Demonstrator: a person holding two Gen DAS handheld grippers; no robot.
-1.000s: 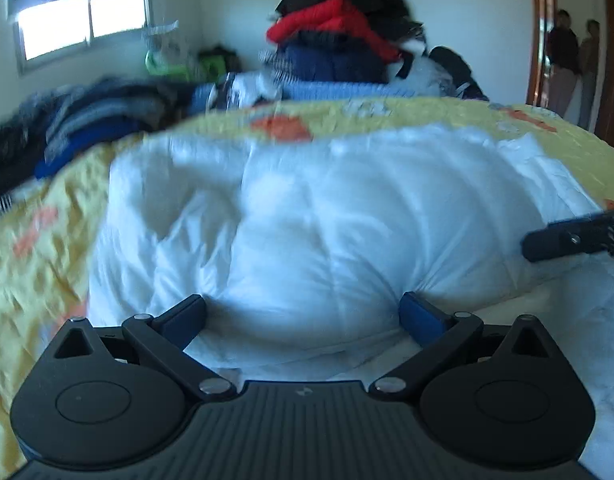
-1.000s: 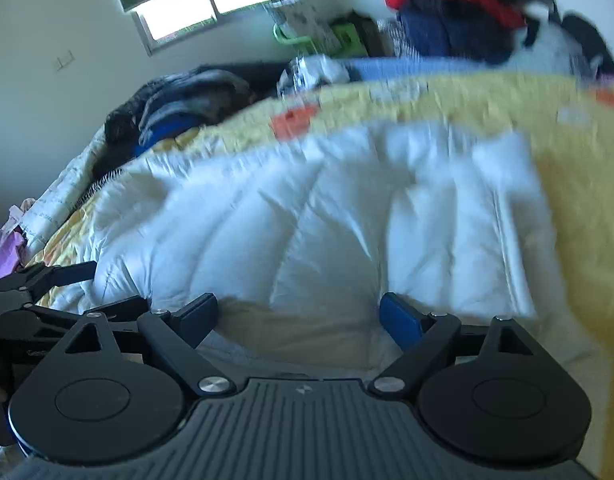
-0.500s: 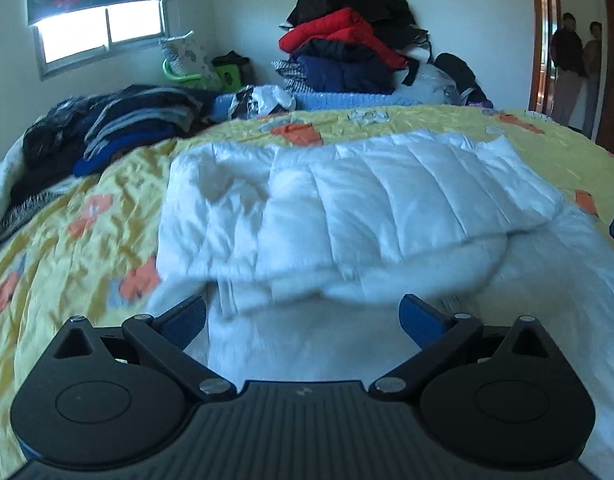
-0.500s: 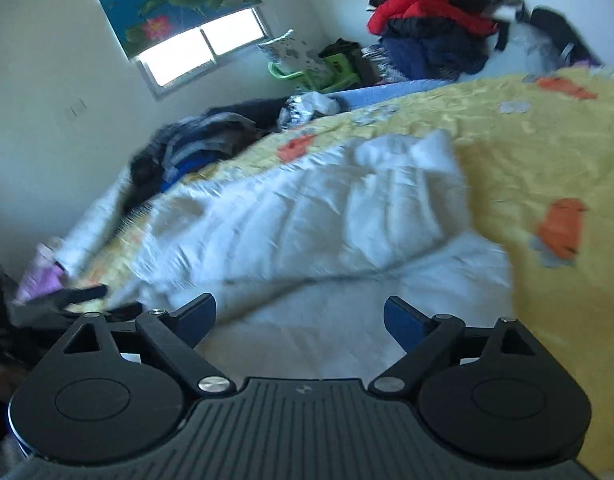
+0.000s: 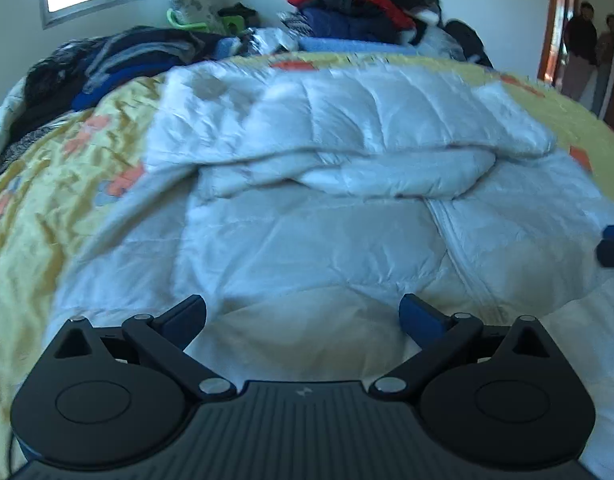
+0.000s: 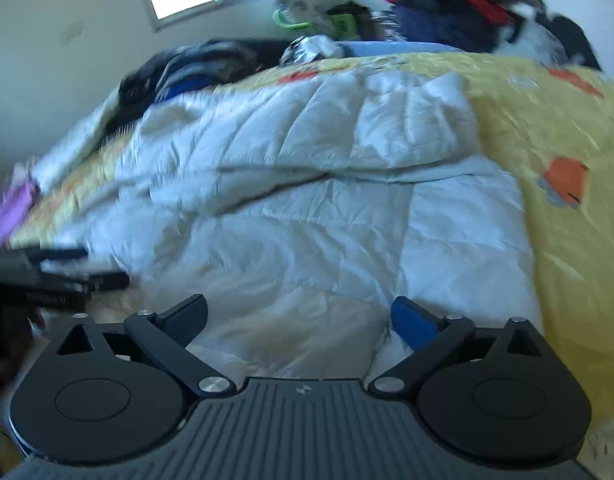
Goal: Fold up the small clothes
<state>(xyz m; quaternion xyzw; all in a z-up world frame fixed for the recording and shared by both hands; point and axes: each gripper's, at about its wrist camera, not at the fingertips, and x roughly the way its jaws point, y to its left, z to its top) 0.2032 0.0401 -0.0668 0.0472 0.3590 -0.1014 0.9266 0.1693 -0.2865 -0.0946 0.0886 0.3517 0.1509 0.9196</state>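
A white quilted jacket (image 5: 327, 240) lies spread on the yellow bedspread (image 5: 47, 200), its far half folded over toward me into a thick roll across the middle. My left gripper (image 5: 303, 306) hovers open over the jacket's near part, with nothing pinched between its blue pads. The right gripper (image 6: 299, 307) is over the same jacket (image 6: 307, 220) further to the right. Its jaws are opening, and only flat fabric lies beneath them. A blue fingertip of the right gripper (image 5: 613, 246) shows at the left wrist view's right edge. The left gripper (image 6: 67, 272) shows at the right wrist view's left edge.
Dark and blue clothes (image 5: 107, 64) are heaped along the bed's left side. A tall stack topped by a red garment (image 5: 347, 4) stands at the back. Two people (image 5: 587, 48) stand in a doorway at the far right. A purple cloth (image 6: 11, 216) lies at the bed's left edge.
A second ago the jacket bulged right in front of both grippers' fingers. Both have since drawn back toward the near edge, and the folded-over half now lies flat on the lower half.
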